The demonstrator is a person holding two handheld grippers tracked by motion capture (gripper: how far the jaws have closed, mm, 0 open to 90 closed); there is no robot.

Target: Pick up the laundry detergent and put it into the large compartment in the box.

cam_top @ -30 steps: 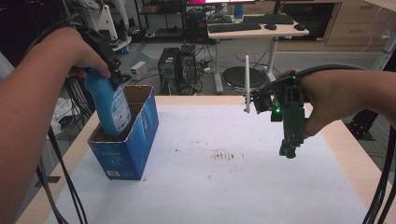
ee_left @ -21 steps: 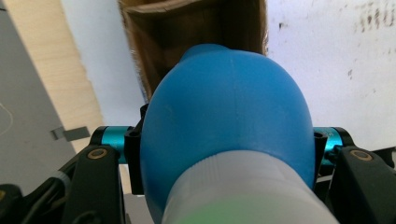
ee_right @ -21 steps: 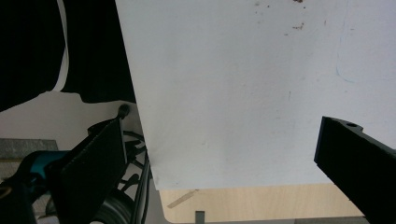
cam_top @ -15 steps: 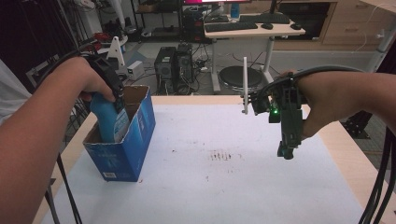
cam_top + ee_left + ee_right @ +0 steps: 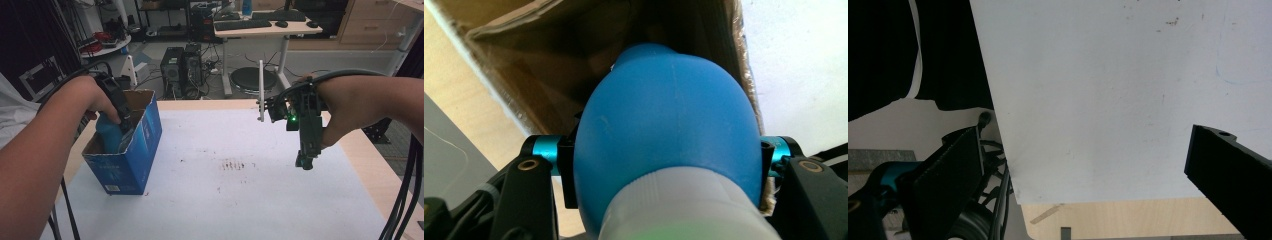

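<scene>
A blue bottle (image 5: 106, 134) with a pale cap end (image 5: 684, 210) hangs partly inside an open blue cardboard box (image 5: 135, 157) at the table's left. My left gripper (image 5: 123, 131) is shut on the bottle, and its jaws press the rounded blue body (image 5: 669, 120) from both sides. The brown inside of the box (image 5: 549, 65) lies just beyond the bottle. At the right, my right gripper (image 5: 305, 162) hangs above the white sheet (image 5: 225, 200), pointing down. Its jaws stand wide apart in the right gripper view (image 5: 1088, 165) with nothing between them.
Small brown marks (image 5: 232, 165) dot the middle of the white sheet. Bare wood of the table (image 5: 362, 150) runs along the right edge. A white rod (image 5: 261, 90) stands up beside the right hand. Beyond the far edge are a computer tower (image 5: 182, 70) and a round stool (image 5: 252, 77).
My left gripper has sunk with the blue bottle, which now sits deeper in the box. The right gripper has stayed where it was.
</scene>
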